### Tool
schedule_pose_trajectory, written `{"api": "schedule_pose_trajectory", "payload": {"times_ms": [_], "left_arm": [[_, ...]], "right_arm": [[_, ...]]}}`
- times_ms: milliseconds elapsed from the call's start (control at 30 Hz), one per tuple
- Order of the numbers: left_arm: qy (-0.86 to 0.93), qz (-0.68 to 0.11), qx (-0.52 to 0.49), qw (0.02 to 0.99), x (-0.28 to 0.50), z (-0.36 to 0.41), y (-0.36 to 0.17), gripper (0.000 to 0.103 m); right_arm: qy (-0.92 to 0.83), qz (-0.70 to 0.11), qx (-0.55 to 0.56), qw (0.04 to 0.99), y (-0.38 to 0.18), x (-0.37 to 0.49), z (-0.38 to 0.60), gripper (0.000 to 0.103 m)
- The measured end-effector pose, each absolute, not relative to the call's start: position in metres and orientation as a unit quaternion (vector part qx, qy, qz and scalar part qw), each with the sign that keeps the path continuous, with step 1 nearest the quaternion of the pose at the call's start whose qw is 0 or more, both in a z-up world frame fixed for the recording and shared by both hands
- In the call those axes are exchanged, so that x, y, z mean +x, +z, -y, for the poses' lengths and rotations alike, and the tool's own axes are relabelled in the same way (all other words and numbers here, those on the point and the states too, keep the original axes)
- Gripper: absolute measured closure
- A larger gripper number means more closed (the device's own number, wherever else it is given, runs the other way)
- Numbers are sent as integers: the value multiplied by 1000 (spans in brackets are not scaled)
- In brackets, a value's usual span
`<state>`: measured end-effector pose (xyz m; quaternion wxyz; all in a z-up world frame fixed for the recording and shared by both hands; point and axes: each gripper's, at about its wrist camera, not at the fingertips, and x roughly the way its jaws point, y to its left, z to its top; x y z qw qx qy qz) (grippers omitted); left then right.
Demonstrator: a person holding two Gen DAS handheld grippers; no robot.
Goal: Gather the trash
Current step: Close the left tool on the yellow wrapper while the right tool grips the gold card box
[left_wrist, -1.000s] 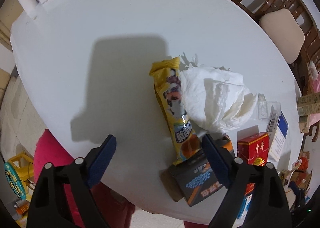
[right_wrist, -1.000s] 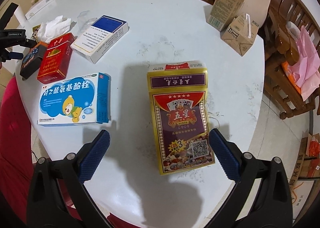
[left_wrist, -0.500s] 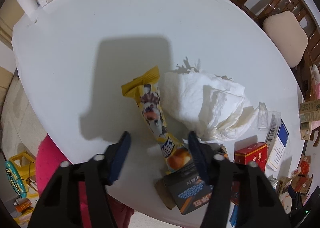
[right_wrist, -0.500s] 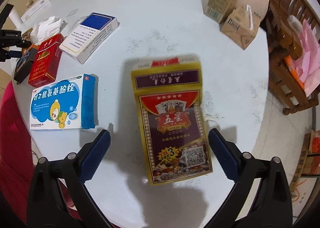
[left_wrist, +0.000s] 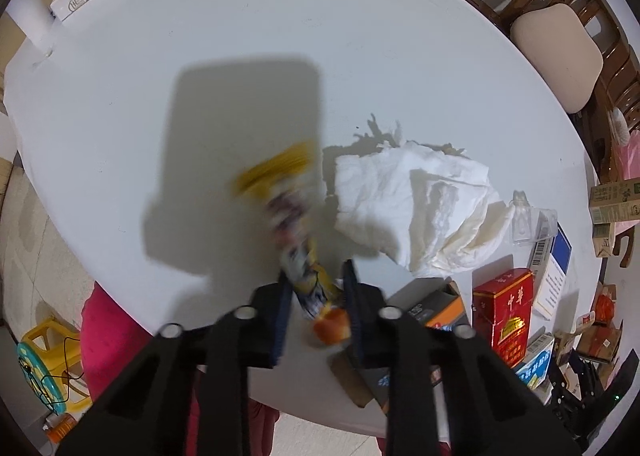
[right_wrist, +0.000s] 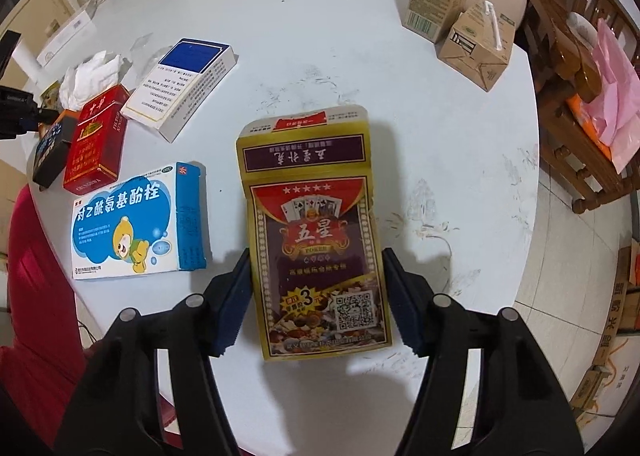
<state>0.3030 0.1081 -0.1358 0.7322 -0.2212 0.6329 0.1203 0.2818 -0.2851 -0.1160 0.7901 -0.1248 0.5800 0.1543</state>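
The left gripper (left_wrist: 314, 288) is clamping a long yellow snack wrapper (left_wrist: 298, 240) near its orange lower end, its jaws having just been closing onto it. The wrapper is showing blurred, its crimped yellow top pointing toward 11 o'clock from the pads, a printed dark and white band along its middle. At 2 o'clock from it a crumpled white tissue (left_wrist: 416, 208) is lying on the white round table (left_wrist: 240, 36), just beside the wrapper. At 4 o'clock a red cigarette pack (left_wrist: 502, 312) is sitting next to a dark box with an orange flap (left_wrist: 436, 306).

The right gripper (right_wrist: 316, 276) is squeezing a gold and maroon playing-card box (right_wrist: 316, 232) by its long sides, its jaws having just been closing on it; the box's top flap is standing open at 12 o'clock, and a code square is showing near its lower end. At 9 o'clock from it a blue and white medicine box (right_wrist: 136, 224) with a cartoon bear is lying flat.
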Motion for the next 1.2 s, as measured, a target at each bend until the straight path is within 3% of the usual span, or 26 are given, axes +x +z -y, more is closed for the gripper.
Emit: {"api": "schedule_pose_trajectory", "payload": {"times_ms": [633, 1200], "left_arm": [[50, -599, -123, 790, 270, -91, -128, 88], [-19, -492, -11, 871, 212, -77, -27, 88]], "right_arm": [[105, -545, -99, 826, -86, 261, 274, 42], [120, -446, -93, 882, 10, 199, 203, 42]]}}
